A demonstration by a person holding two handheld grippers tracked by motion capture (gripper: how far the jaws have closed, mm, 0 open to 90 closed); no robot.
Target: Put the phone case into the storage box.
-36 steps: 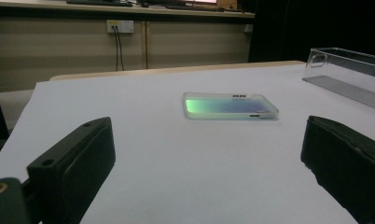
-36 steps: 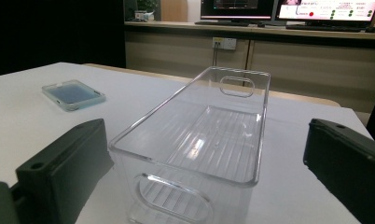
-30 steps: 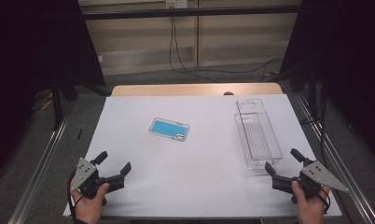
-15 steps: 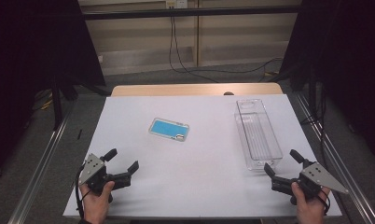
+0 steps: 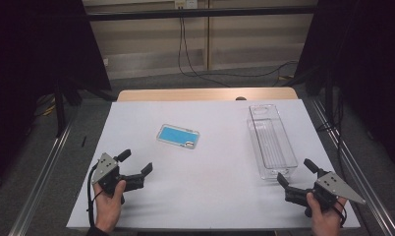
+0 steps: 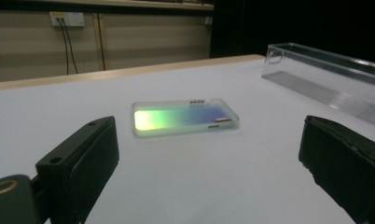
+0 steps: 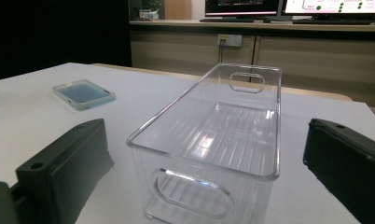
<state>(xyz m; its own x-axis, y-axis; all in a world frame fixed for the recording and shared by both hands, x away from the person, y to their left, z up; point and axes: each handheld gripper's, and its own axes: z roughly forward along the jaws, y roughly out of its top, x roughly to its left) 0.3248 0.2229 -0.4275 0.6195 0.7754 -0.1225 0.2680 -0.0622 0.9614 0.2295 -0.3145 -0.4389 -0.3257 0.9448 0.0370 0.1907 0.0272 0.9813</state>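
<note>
White table [image 5: 205,196]: monitors were recorded solely through right gripper [image 5: 297,176] view; both grippers gaped empty; left gripper [image 5: 135,163] faced phone case [image 5: 178,136]; clear bin [image 5: 272,142] was cropped there.

Left tool [image 5: 135,162] nearer the phone case [image 5: 178,136].

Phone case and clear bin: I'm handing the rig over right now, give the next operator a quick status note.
Left tongs: open, empty, low over the table, pointed at the blue phone case.
Right tongs: open, empty, just short of the near end of the clear plastic bin.
Phone case lies flat mid-table, untouched. Bin stands empty on the right side of the white table.
Done: nothing gripped or placed yet.
Left, as it looks: grip the case with the left tongs, probably put it in the bin.
</note>
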